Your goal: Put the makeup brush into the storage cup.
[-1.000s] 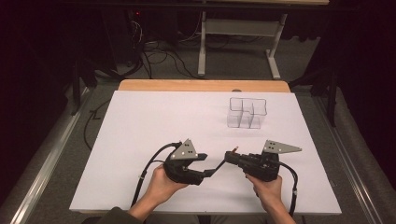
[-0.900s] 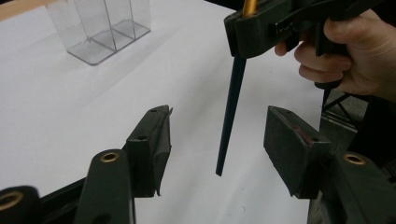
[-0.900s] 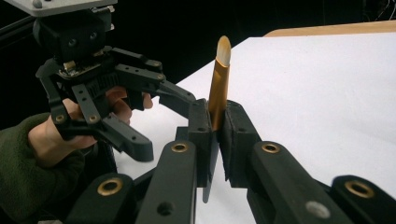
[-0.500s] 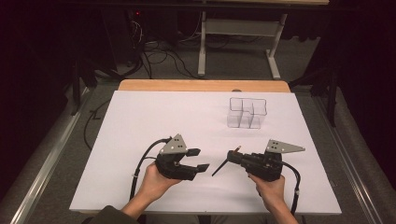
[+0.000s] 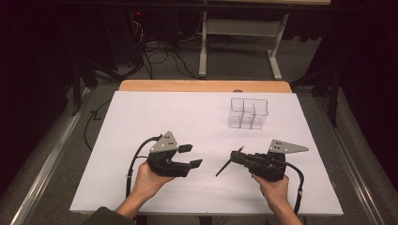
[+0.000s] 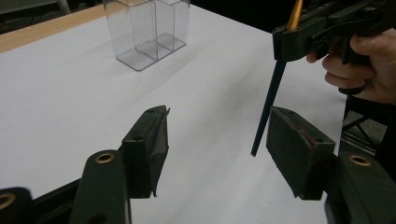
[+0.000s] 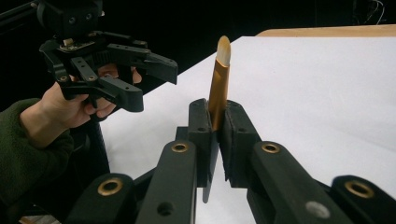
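My right gripper (image 5: 234, 157) is shut on a thin paintbrush (image 5: 223, 168) near its gold ferrule (image 7: 218, 88). The brush's dark handle (image 6: 270, 100) slants down toward the white table, and its pale tip points up. My left gripper (image 5: 193, 156) hovers to the left of the handle's end, apart from it. Its jaws have just been opening, and nothing lies between the pads (image 6: 150, 140). From the right gripper view, the left gripper (image 7: 154, 86) hangs at the upper left, open.
A clear plastic box (image 5: 248, 112) with several compartments stands at the back right of the white sheet (image 5: 187, 112) and shows as the clear box (image 6: 147, 28) in the left gripper view. A wooden table edge (image 5: 202, 86) runs along the far side. Cables and a metal stand lie on the floor beyond.
My left gripper has drawn away to the left from the brush's handle end, and its jaws stand wider. The right gripper and the brush have stayed where they were.
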The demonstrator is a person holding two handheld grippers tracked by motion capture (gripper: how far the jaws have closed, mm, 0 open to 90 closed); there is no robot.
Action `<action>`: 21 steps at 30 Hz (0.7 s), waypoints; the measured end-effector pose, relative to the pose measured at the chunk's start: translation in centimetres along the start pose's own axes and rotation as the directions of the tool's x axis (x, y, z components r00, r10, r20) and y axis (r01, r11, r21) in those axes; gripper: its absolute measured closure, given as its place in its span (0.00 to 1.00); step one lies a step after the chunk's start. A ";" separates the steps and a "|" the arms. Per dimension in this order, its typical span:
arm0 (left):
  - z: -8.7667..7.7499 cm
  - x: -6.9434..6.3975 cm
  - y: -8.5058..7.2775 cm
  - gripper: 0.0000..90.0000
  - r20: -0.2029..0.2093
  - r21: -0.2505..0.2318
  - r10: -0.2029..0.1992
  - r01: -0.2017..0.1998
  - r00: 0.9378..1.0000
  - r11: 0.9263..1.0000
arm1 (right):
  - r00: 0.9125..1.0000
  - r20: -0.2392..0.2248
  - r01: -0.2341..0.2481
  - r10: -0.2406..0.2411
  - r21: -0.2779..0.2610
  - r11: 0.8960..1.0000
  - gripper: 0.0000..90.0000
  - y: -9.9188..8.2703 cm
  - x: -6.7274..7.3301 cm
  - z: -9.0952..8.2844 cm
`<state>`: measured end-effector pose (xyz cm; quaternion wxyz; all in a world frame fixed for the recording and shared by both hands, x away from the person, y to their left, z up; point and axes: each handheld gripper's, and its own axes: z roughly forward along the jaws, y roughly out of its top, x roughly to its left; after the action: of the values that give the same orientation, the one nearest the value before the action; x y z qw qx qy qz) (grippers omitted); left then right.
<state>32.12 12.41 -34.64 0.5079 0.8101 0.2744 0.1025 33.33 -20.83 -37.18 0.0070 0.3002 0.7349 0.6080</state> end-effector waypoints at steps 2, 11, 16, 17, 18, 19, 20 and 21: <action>-0.2 0.1 -0.1 0.43 -0.009 -0.011 -0.004 0.004 1.000 1.000 | 1.000 0.002 0.002 -0.002 0.002 1.000 0.95 0.0 0.0 -0.1; -1.6 0.7 -0.9 0.42 -0.059 -0.046 -0.021 0.018 0.998 0.999 | 1.000 -0.015 -0.006 0.007 0.011 1.000 0.95 0.0 -0.2 0.0; -2.4 1.3 -1.6 0.42 -0.089 -0.062 -0.048 0.043 0.995 0.997 | 1.000 -0.017 -0.004 0.004 0.014 1.000 0.95 0.0 -0.1 0.0; -2.6 1.4 -1.8 0.42 -0.097 -0.066 -0.052 0.046 0.994 0.997 | 1.000 -0.015 -0.002 0.002 0.015 1.000 0.95 0.0 -0.1 0.0; -2.7 1.6 -1.9 0.41 -0.106 -0.072 -0.057 0.049 0.993 0.996 | 1.000 -0.014 -0.001 0.001 0.016 1.000 0.95 0.0 -0.1 0.0; -2.9 1.8 -2.1 0.41 -0.116 -0.078 -0.060 0.051 0.991 0.996 | 1.000 -0.014 -0.001 0.001 0.016 1.000 0.95 0.0 -0.1 0.1; -3.2 1.9 -2.2 0.41 -0.128 -0.087 -0.062 0.051 0.990 0.995 | 1.000 -0.013 -0.001 0.001 0.017 1.000 0.95 -0.1 -0.1 0.1; -3.4 2.1 -2.4 0.41 -0.139 -0.099 -0.066 0.052 0.988 0.994 | 1.000 -0.013 0.000 0.000 0.018 1.000 0.95 0.0 -0.1 0.0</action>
<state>31.53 16.92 -35.41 0.5279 0.7671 0.3286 0.1580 33.39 -20.83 -37.26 -0.0004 0.2964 0.7404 0.6032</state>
